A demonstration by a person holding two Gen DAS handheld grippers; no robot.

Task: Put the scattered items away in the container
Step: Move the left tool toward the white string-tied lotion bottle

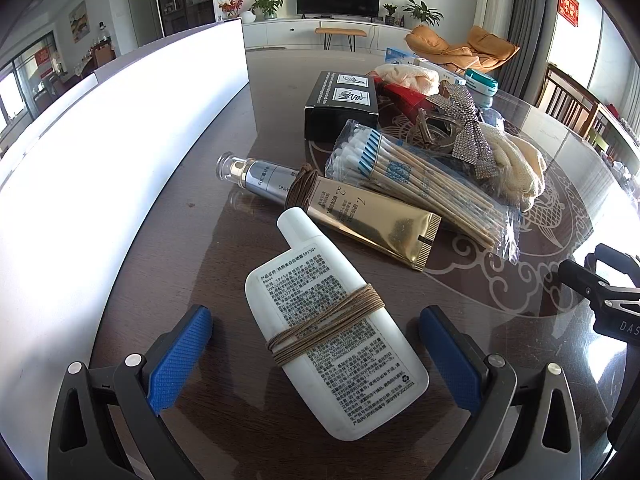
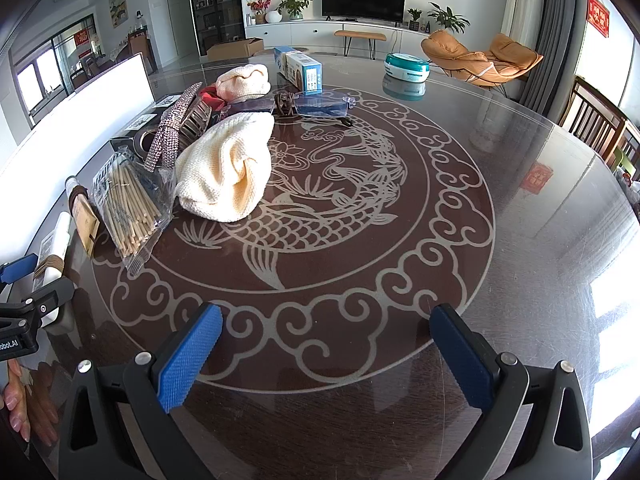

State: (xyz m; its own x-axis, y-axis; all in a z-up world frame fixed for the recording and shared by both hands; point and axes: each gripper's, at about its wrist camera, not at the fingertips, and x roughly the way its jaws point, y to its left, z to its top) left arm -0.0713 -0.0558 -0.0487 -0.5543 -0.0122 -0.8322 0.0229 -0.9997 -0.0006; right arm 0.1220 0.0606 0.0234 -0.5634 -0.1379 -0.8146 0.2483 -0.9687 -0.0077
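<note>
The white bottle lies flat on the table, cap pointing away, brown cord wound around its middle. The left gripper hangs over it with its blue pads spread wide on either side of the bottle's lower half, touching neither side as far as the view shows. Just past the cap lies a gold tube, also cord-wrapped at its cap end, and a silver pump bottle beside that. A bag of cotton swabs rests against the tube's far side, then a black box, a rhinestone bow and a cream knit cloth towards the table's middle. The white container stands along the table's left edge, its wall next to the bottle. The right gripper hovers over bare table on the etched fish pattern, fingers apart, holding nothing. A teal tub sits near the far edge.
</note>
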